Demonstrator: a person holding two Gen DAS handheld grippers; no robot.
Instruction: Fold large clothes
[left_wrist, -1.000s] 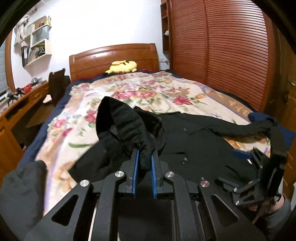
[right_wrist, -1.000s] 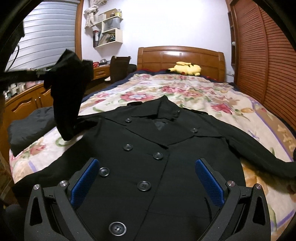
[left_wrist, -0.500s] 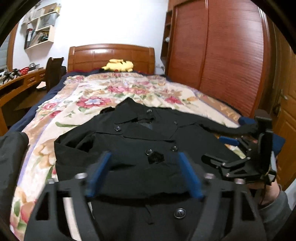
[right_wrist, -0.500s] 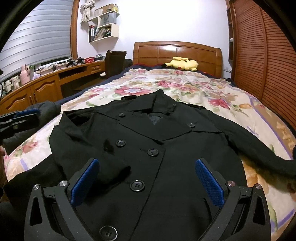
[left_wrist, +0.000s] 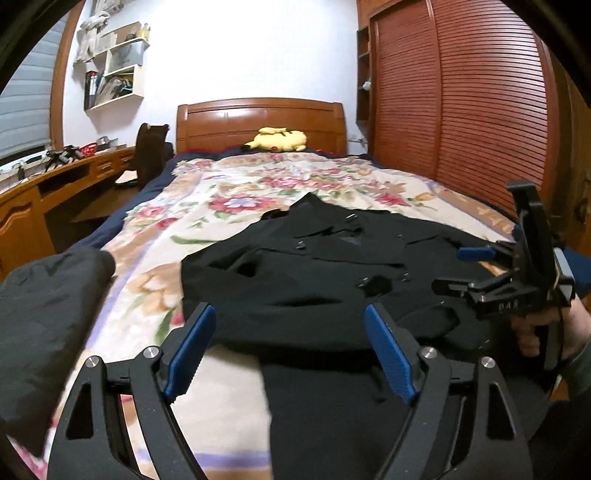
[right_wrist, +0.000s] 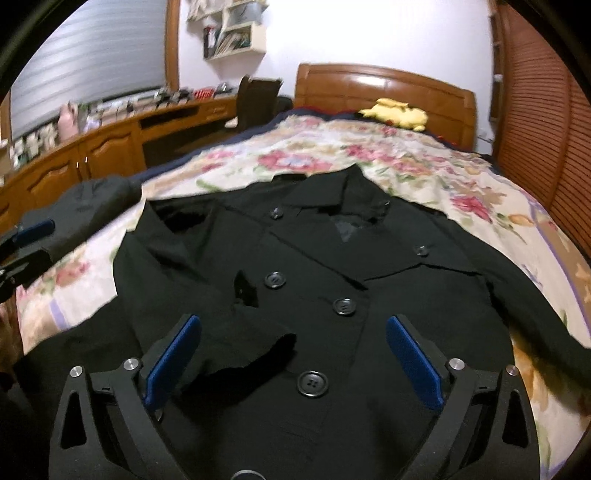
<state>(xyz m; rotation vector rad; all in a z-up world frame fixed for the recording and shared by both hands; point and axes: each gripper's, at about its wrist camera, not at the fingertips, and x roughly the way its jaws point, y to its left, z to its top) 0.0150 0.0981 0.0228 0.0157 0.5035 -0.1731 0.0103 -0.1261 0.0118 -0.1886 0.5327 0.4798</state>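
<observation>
Black double-breasted coat lies flat, front up, buttoned, directly ahead of and below right gripper, collar at far end. One sleeve folded across chest, cuff just ahead of its left finger; other sleeve stretches out to its right. Large dark buttons in two columns.

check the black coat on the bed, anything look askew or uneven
Yes. The black coat is lopsided: one sleeve lies folded across its front by the buttons, while the other sleeve trails outstretched over the floral bedspread.
</observation>
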